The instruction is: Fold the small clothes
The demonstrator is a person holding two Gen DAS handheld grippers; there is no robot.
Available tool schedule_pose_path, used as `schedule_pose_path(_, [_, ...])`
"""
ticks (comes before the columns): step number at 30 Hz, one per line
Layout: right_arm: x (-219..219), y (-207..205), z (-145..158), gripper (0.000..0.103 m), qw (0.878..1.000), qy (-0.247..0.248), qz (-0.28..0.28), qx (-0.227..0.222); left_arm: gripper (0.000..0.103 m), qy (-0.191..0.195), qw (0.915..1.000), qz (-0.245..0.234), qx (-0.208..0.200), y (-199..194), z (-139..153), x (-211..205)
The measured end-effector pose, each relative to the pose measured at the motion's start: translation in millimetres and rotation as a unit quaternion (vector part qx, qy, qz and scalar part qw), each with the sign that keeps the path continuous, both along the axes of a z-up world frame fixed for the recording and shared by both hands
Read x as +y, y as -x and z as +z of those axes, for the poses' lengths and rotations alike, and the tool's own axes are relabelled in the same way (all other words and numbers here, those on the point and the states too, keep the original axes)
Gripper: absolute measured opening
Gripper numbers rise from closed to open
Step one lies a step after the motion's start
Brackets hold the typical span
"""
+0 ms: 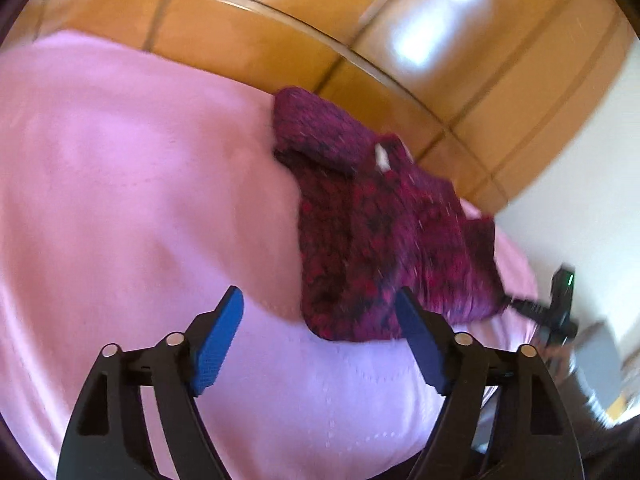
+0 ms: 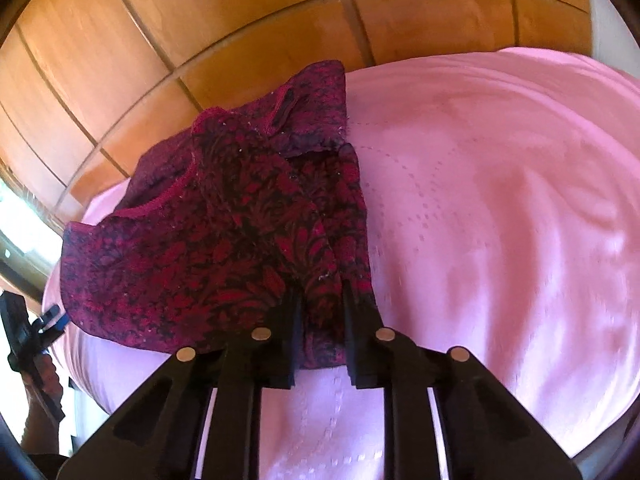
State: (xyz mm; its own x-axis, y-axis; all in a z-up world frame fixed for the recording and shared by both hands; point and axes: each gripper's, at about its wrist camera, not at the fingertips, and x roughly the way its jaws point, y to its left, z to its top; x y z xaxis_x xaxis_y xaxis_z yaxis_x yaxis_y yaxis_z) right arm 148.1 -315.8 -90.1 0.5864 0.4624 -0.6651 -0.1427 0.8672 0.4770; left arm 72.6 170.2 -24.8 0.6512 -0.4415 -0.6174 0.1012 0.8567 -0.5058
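Pinching the garment's (image 2: pixel 224 240) near hem, the right gripper (image 2: pixel 320 344) should lift evenly; left gripper (image 1: pixel 320 344), gaping empty beside the garment, must grab its corner.

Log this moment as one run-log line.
left gripper open, empty | right gripper shut on garment edge | garment half-folded on pink sheet

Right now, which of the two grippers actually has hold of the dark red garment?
The right gripper: its jaws are pinched on the near edge of the dark red garment. The left gripper stands wide open, its blue pads clear of the cloth.
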Motion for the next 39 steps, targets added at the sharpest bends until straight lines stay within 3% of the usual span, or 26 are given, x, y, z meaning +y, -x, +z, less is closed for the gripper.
schedule_pose_path(2, [-1,0,-7,0.016,1.000,-0.007,-0.004,0.005,0.078,-0.017,0.9998,-0.006,0.002,-10,-5,-12])
schedule_pose_path(4, [-2,-4,-9,0.016,1.000,-0.013,-0.008,0.010,0.033,-0.015,0.9992,-0.034,0.015,-26,-10,-26])
schedule_pose_path(5, [-1,-4,-7,0.015,1.000,-0.010,-0.007,0.010,0.017,-0.021,0.9987,-0.043,0.019,-32,-7,-30])
schedule_pose_path(8, [-7,6,5,0.014,1.000,-0.002,-0.004,0.007,0.015,-0.042,0.9986,-0.033,0.004,-32,7,-31])
schedule_pose_path(10, [-9,13,0,0.014,1.000,0.000,-0.003,0.023,0.015,-0.045,0.9984,-0.023,0.025,-41,3,-31])
schedule_pose_path(13, [-8,12,-12,0.014,0.999,-0.005,-0.008,0.039,0.017,-0.081,0.9953,-0.016,0.050,-59,-6,-41])
schedule_pose_path(14, [-8,10,-10,0.016,0.999,-0.006,-0.010,0.043,0.020,-0.085,0.9950,-0.017,0.050,-62,-4,-41])
schedule_pose_path(16, [-7,7,1,0.041,0.999,0.017,-0.011,0.042,0.035,-0.077,0.9964,-0.012,0.034,-66,9,-33])
schedule_pose_path(17, [-6,6,6,0.049,0.999,0.030,-0.015,0.035,0.054,-0.079,0.9967,0.001,0.018,-67,17,-27])
schedule_pose_path(18, [-4,4,14,0.049,0.999,0.040,-0.017,0.016,0.069,-0.082,0.9966,0.011,0.006,-68,22,-22])
schedule_pose_path(21, [5,-11,36,0.056,0.999,0.037,-0.017,-0.026,0.071,-0.070,0.9976,0.006,-0.004,-81,29,-17])
schedule_pose_path(26, [34,-45,49,0.054,0.997,0.045,-0.005,-0.062,0.071,-0.066,0.9976,-0.017,0.003,-108,24,-30])
schedule_pose_path(28, [47,-58,46,0.033,0.996,0.065,0.002,-0.060,0.050,-0.057,0.9980,-0.027,0.007,-116,20,-34])
schedule_pose_path(29, [51,-62,45,0.018,0.994,0.087,0.000,-0.059,0.018,-0.058,0.9975,-0.038,0.009,-121,18,-39])
schedule_pose_path(31, [49,-66,45,0.016,0.994,0.084,-0.017,-0.062,0.013,-0.083,0.9964,-0.013,-0.013,-120,24,-42])
schedule_pose_path(35, [30,-60,46,0.015,0.993,0.042,-0.076,-0.083,0.012,-0.052,0.9974,0.038,-0.033,-122,27,-29])
schedule_pose_path(39, [45,-80,17,0.016,0.994,0.065,-0.075,-0.046,0.014,-0.130,0.9910,0.023,0.020,-149,-1,-52])
